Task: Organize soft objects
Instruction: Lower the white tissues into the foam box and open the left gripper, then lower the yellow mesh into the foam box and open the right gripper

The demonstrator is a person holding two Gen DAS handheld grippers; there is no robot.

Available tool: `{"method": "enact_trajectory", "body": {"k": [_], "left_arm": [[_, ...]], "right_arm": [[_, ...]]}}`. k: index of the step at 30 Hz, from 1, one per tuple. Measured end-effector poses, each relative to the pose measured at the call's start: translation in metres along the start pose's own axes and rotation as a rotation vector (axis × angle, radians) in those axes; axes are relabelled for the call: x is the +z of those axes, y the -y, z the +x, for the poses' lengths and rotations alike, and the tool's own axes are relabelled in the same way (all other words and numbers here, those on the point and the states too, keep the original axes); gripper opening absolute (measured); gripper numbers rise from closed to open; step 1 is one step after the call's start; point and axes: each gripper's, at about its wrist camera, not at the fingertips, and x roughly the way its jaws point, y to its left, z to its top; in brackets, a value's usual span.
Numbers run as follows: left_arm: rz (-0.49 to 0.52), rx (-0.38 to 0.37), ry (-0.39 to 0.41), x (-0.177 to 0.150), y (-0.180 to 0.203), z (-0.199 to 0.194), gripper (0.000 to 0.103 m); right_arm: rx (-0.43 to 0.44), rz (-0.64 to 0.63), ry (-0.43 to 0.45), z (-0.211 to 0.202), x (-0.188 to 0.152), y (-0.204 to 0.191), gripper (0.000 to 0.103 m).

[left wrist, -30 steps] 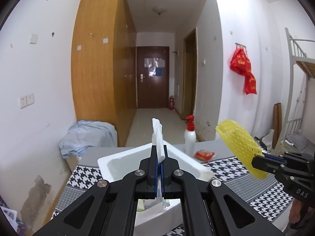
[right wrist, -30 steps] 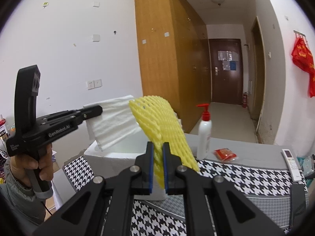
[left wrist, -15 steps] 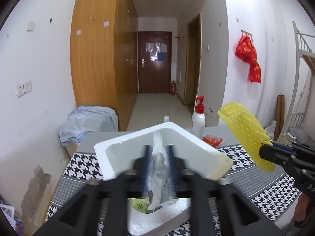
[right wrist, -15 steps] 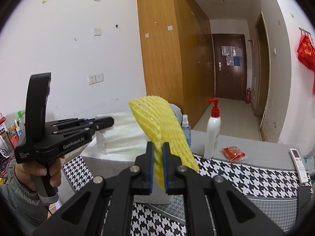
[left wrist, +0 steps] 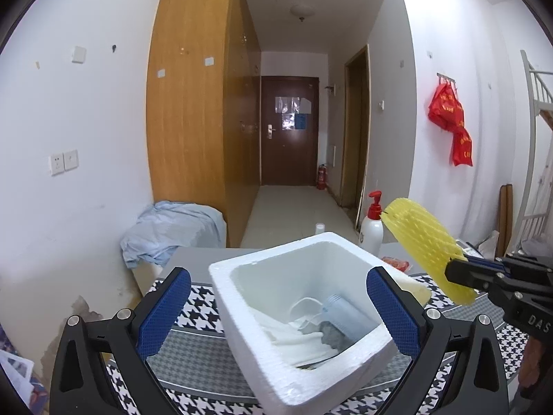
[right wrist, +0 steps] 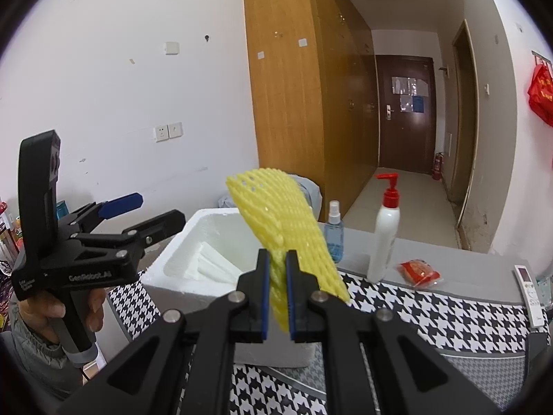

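My left gripper hovers over an open white foam box, its jaws opening wide with nothing pressed between the blue pads. A white foam sheet lies loose inside the box beside a pale blue tube. In the right wrist view the left gripper stands left of the box, and the sheet shows inside. My right gripper is shut on a yellow foam net, held upright near the box's right side. The left wrist view shows the net and right gripper at the right.
On the houndstooth table cloth behind the box stand a white pump bottle and a blue spray bottle. A red packet and a remote lie to the right. A blue cloth pile sits beyond the table.
My left gripper went from shut on the white foam sheet to wide open; the sheet dropped into the box. The right gripper, still holding the yellow net, drifted slightly.
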Motion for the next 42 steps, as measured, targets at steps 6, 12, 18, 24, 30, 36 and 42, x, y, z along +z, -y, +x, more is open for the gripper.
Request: {"method": "enact_trajectory", "body": {"k": [6,12,18,24,30,36,42], "left_arm": [[-0.017,0.034,0.013,-0.004,-0.021,-0.009,0.102],[-0.03,0.068,0.022,-0.009,-0.037,-0.02,0.102],[-0.038,0.083,0.025,-0.011,-0.045,-0.023,0.102],[-0.052,0.097,0.023,-0.014,-0.052,-0.025,0.102],[-0.065,0.106,0.022,-0.017,-0.058,-0.029,0.102],[-0.06,0.117,0.026,-0.017,-0.056,-0.033,0.102],[-0.063,0.115,0.023,-0.018,-0.053,-0.037,0.102]], "right_arm": [[0.007,-0.008,-0.015,0.014,0.006,-0.011,0.011],[0.035,-0.012,-0.036,0.03,0.01,-0.021,0.011],[0.048,-0.019,-0.058,0.044,0.013,-0.03,0.011],[0.048,-0.018,-0.074,0.057,0.015,-0.035,0.011],[0.035,-0.01,-0.089,0.065,0.016,-0.037,0.011],[0.019,0.008,-0.107,0.071,0.015,-0.035,0.08],[0.004,0.01,-0.101,0.063,0.013,-0.037,0.082]]}}
